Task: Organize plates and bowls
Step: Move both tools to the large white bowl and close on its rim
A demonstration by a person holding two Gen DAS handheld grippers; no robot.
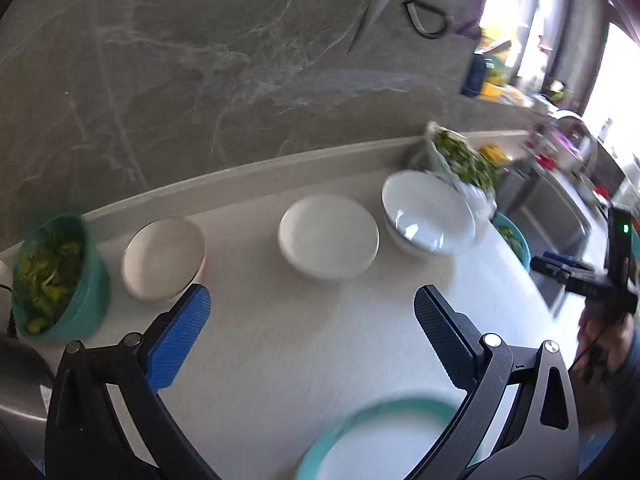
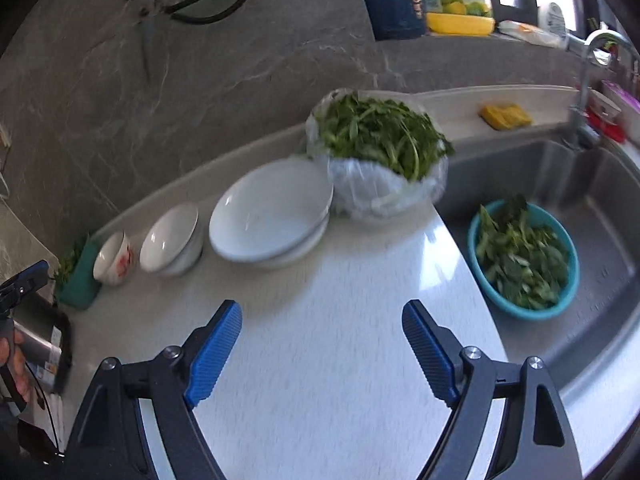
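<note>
My left gripper (image 1: 312,296) hangs open over the pale counter (image 1: 280,360) with nothing between its blue pads. Beyond it, left to right along the wall, stand a small bowl (image 1: 164,258), a white bowl (image 1: 328,236) and a stack of two wide white bowls (image 1: 428,216). A teal-rimmed white plate (image 1: 384,444) lies under the gripper's base. My right gripper (image 2: 322,312) is also open and empty above the counter. From there I see the wide stack (image 2: 268,216), the white bowl (image 2: 172,240) and the small red-patterned bowl (image 2: 114,258).
A teal bowl of greens (image 1: 56,276) stands at the far left. A plastic bag of greens (image 2: 376,148) touches the wide stack. On the right the steel sink (image 2: 592,208) holds a teal basin of leaves (image 2: 524,256). Scissors (image 2: 188,0) hang on the wall.
</note>
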